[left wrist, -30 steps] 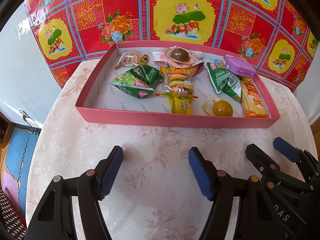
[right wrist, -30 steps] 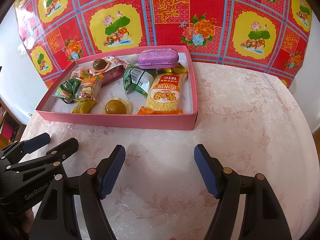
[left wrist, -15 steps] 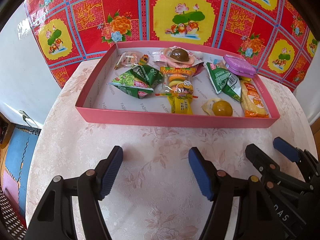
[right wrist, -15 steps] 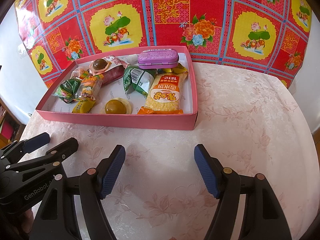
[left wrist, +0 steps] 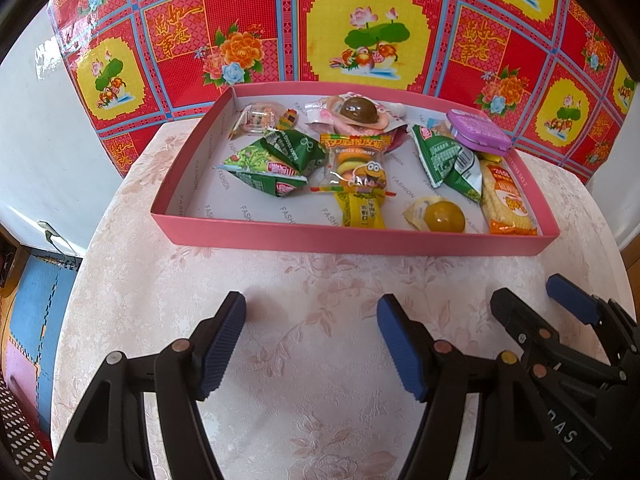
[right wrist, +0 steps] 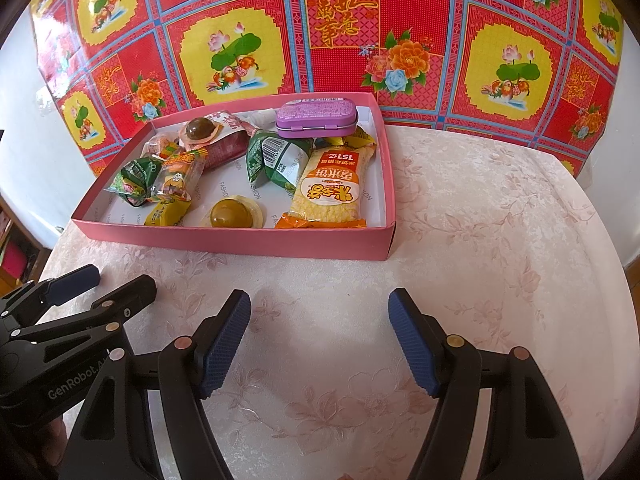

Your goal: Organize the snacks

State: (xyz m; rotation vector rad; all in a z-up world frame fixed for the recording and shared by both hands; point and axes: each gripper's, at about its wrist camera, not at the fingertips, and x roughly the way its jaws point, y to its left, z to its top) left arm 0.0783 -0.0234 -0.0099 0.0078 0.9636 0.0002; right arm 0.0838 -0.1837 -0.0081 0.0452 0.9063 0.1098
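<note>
A: Two grippers hang side by side over the pale floral tablecloth (left wrist: 312, 400), angled down. In the left wrist view the left gripper (left wrist: 311, 322) has its blue pads spread with only cloth between them; the right gripper (left wrist: 532, 300) shows at the lower right, jaws apart.

B: And the snacks?

A: All in the pink box (left wrist: 360, 238) ahead: green packets (left wrist: 276, 160), a burger gummy bag (left wrist: 358, 168), a purple tin (left wrist: 478, 130). Nothing has shifted over the last second. A small clear packet (left wrist: 260, 118) at the back is hard to read.

B: Right wrist view?

A: The right gripper (right wrist: 319, 320) is wide apart and empty, near the box's right corner; a rice cracker pack (right wrist: 330, 196) lies by the near wall. Same as before. The left gripper (right wrist: 108, 280) is cut off at the frame's edge.
</note>
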